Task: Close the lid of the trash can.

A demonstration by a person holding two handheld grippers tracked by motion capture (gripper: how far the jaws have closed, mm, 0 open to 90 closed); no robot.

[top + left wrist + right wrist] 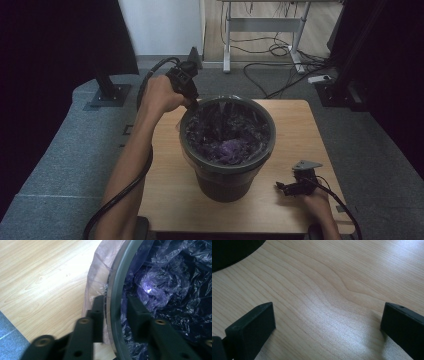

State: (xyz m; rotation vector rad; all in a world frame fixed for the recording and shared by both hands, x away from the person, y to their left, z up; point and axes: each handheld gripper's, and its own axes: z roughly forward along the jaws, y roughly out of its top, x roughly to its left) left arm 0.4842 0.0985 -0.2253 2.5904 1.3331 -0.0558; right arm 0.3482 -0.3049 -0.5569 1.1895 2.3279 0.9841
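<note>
Square light-wood table (290,130): smooth, pale grain, faint sheen in the right gripper view. Round dark grey plastic bin (227,187): smooth matt rim. Thin crinkled purple plastic bag liner (172,282): glossy, translucent where it folds over the rim. Black gripper fingers (249,332): matt plastic. Grey floor carpet (60,150): rough-textured.

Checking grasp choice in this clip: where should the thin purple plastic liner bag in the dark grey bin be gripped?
Probably at the purple plastic liner bag edge folded over the dark grey bin rim, from above. The left gripper straddles that rim, one jaw outside, one inside. Loose film there is thin enough to pinch.
</note>
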